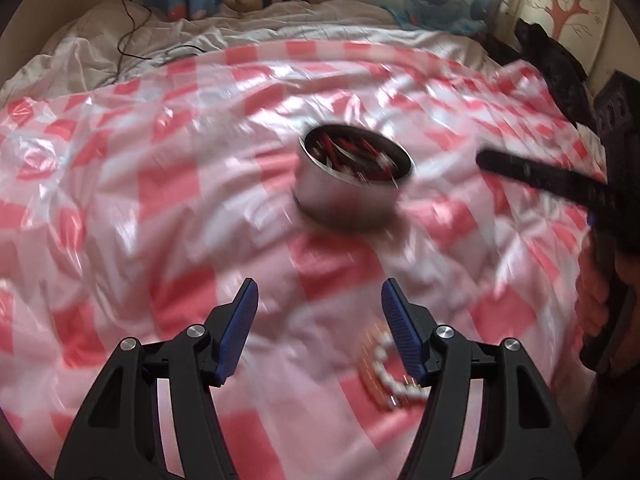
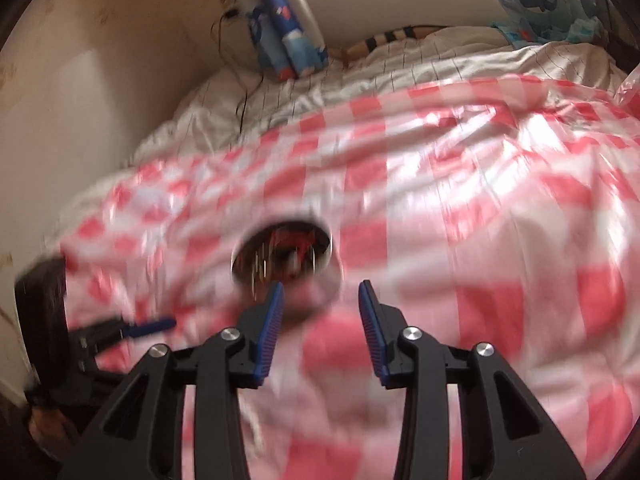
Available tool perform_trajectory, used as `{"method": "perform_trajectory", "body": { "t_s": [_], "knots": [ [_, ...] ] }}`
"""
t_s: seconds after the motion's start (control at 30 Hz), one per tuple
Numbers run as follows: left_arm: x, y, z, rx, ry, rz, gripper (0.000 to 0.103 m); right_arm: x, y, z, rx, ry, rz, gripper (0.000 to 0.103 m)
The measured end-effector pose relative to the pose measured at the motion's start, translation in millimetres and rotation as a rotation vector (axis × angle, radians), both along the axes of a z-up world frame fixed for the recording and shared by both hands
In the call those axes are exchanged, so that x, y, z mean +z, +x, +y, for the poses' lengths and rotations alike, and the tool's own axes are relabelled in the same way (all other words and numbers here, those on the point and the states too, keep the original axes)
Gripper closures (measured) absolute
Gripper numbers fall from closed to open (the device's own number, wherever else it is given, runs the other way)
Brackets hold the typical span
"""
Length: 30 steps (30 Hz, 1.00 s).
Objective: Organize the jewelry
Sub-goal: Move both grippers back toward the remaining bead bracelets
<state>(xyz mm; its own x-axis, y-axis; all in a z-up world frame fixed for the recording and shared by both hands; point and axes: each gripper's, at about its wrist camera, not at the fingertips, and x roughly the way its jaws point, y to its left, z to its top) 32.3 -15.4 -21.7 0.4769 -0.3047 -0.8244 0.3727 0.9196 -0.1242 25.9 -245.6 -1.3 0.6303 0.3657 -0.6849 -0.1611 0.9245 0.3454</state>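
One round metal tin (image 1: 352,176) stands upright on a pink-and-white checked sheet (image 1: 160,200), near the middle of the bed. Its top is open, and red and silvery pieces lie jumbled inside; blur stops any count of them. In the right wrist view the same tin (image 2: 288,252) sits just beyond the fingertips, a little left of centre.

One white bead bracelet (image 1: 390,372) lies on the sheet, near side, well apart from the tin. It curls just inside the right finger of the left gripper (image 1: 318,300), partly hidden behind that finger. No pad touches it that can be seen.

Two grippers show. The left one has its two blue pads spread wide with only sheet between them. The right gripper (image 2: 321,300) has its two pads apart too, more narrowly, and nothing is clamped; the tin's near wall shows through the gap. Each gripper appears in the other's view: the right one at the far right edge of the left view, held by a hand (image 1: 600,292), and the left one at the lower left of the right view.

At the far end lie white bedding (image 2: 380,76), two blue patterned cushions, one left (image 2: 280,28) and one right (image 2: 544,0), and one dark cable (image 1: 128,12).
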Motion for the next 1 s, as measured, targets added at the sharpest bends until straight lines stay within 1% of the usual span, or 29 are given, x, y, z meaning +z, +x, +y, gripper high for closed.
{"method": "perform_trajectory", "body": {
  "t_s": [0.03,0.13,0.2,0.23,0.33,0.37,0.4,0.47,0.57,0.7,0.73,0.8,0.83,0.9,0.93,0.97,1.0],
  "knots": [
    [-2,-8,-1,-0.012,0.005,0.0,0.042,-5,-12,1,0.005,-0.018,0.019,0.06],
    [-10,-22,-4,-0.04,0.014,0.012,0.042,-19,-40,6,0.022,-0.044,0.068,0.06],
    [-15,-25,-6,-0.053,0.021,0.027,0.042,-21,-52,14,0.051,-0.054,0.065,0.06],
    [-16,-25,-7,-0.058,0.024,0.029,0.042,-20,-56,27,0.099,-0.076,0.045,0.06],
    [-13,-23,-2,-0.043,0.022,0.018,0.042,-20,-61,57,0.197,-0.162,-0.001,0.066],
    [-12,-21,1,-0.032,0.017,0.017,0.042,-23,-61,62,0.213,-0.183,0.004,0.069],
    [-12,-20,4,-0.022,0.016,0.016,0.042,-29,-62,70,0.23,-0.226,0.013,0.07],
    [-12,-16,8,-0.003,0.01,0.02,0.042,-36,-63,79,0.25,-0.274,0.016,0.073],
    [-11,-15,8,-0.006,0.009,0.019,0.042,-42,-60,84,0.259,-0.31,0.02,0.073],
    [-11,-15,4,-0.02,0.022,0.014,0.042,-53,-57,91,0.249,-0.432,0.029,0.073],
    [-10,-15,4,-0.021,0.024,0.015,0.042,-52,-57,89,0.213,-0.488,0.016,0.073],
    [-10,-15,6,-0.019,0.021,0.017,0.042,-48,-54,77,0.129,-0.538,0.008,0.073],
    [-9,-15,6,-0.023,0.008,0.023,0.042,-46,-52,70,0.098,-0.532,0.013,0.073],
    [-8,-17,4,-0.061,-0.044,0.043,0.042,-40,-48,50,0.043,-0.484,0.027,0.073],
    [-7,-19,1,-0.085,-0.063,0.048,0.042,-38,-45,39,0.019,-0.439,0.04,0.073],
    [-8,-23,-7,-0.13,-0.066,0.053,0.042,-36,-44,32,0.007,-0.397,0.048,0.073],
    [-10,-26,-11,-0.156,-0.053,0.053,0.042,-34,-43,24,0.007,-0.341,0.052,0.073]
  ]
}}
